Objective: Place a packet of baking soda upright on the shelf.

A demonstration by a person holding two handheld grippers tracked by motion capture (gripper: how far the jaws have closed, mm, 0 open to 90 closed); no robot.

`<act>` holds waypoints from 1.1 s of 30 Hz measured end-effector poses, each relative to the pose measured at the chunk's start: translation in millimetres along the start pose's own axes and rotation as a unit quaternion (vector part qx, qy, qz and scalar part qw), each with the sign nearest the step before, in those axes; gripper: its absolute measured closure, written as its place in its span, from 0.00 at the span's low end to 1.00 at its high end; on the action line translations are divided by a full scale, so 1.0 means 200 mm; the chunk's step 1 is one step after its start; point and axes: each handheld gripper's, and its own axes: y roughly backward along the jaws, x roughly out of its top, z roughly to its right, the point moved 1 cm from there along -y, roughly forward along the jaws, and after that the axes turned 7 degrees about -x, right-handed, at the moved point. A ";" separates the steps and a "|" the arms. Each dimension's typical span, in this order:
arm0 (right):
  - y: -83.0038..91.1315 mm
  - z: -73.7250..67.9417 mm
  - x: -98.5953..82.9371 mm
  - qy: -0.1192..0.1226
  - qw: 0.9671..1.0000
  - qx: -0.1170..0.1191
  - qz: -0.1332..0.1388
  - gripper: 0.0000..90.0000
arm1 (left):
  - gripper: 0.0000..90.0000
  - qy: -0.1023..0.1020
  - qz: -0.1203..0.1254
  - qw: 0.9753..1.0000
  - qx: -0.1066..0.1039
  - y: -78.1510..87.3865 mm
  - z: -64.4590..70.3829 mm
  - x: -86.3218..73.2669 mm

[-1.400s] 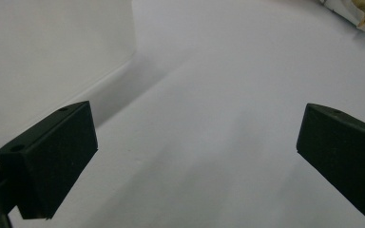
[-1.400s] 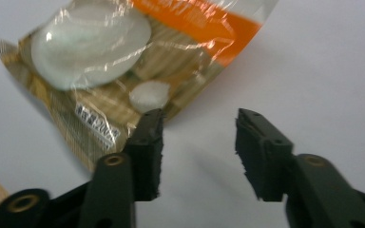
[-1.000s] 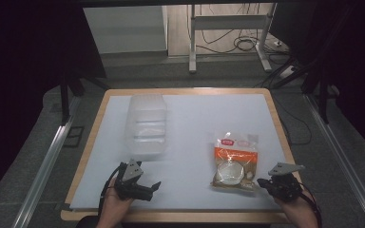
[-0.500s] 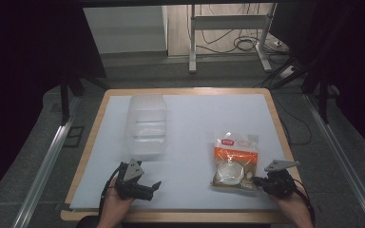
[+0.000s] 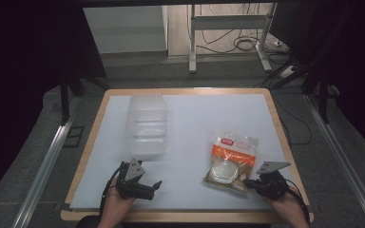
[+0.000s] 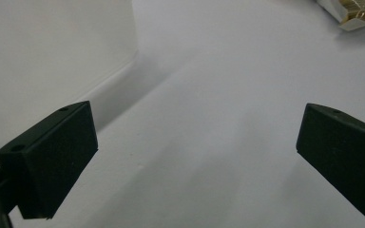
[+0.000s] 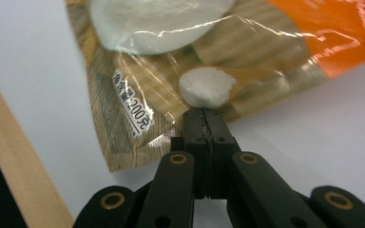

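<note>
Wooden table point(image 5: 89, 156) with a white mat point(image 5: 195, 118) over most of it, wood rim showing all round. Clear tub point(image 5: 146, 126) on the mat, left of centre, upright. In the left gripper view its wall point(image 6: 52, 52) fills the upper left, standing on the mat point(image 6: 209, 118). Grey floor point(image 5: 138, 66) beyond. White stand point(image 5: 191, 38) at the back with loose cables point(image 5: 247, 43) by its legs. Metal rails either side – left point(image 5: 43, 166), right point(image 5: 347, 161).
</note>
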 end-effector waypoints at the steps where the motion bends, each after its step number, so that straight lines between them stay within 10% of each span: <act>1: 0.00 0.00 0.00 0.000 1.000 0.000 0.000 0.99 | 0.00 0.000 0.000 1.000 0.000 0.00 0.00 0.00; 33: -0.18 -0.33 0.19 0.077 0.997 0.026 0.010 0.99 | 0.00 -0.004 -0.001 1.000 0.005 -0.01 0.01 0.01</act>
